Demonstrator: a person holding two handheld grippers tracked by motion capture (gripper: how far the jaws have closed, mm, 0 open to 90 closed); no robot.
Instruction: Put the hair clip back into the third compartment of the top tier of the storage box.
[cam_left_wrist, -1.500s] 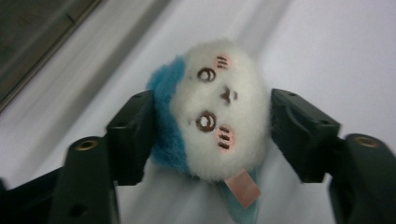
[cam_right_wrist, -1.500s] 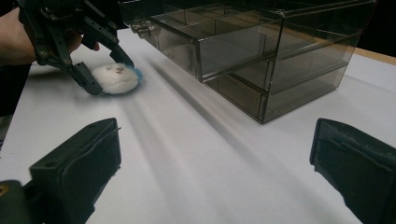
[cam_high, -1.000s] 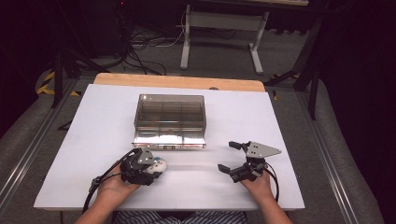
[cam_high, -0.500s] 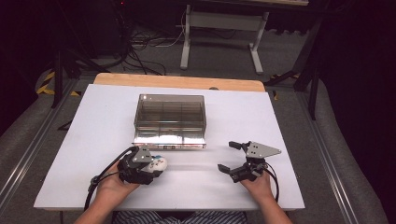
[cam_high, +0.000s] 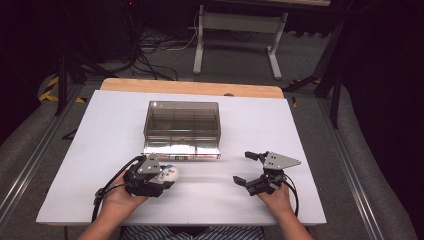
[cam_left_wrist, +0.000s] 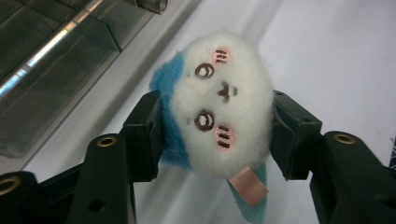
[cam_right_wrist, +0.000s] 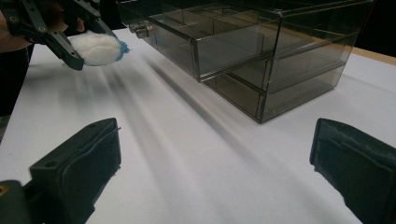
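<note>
Two grippers sit near your edge of the white table (cam_high: 300, 130); your left gripper (cam_high: 167, 176) is clamped on a small white-and-blue plush toy (cam_left_wrist: 219, 102), its pads pressing both sides of the toy's fluffy head, held just above the tabletop; the toy has an embroidered face and a pink tag; it hangs just in front of the smoked clear drawer organizer (cam_high: 182, 122), whose bottom drawer (cam_high: 182, 150) stands pulled out toward you; your right gripper (cam_high: 248, 167) rests well apart to the right, jaws spread wide with nothing between them.
</note>
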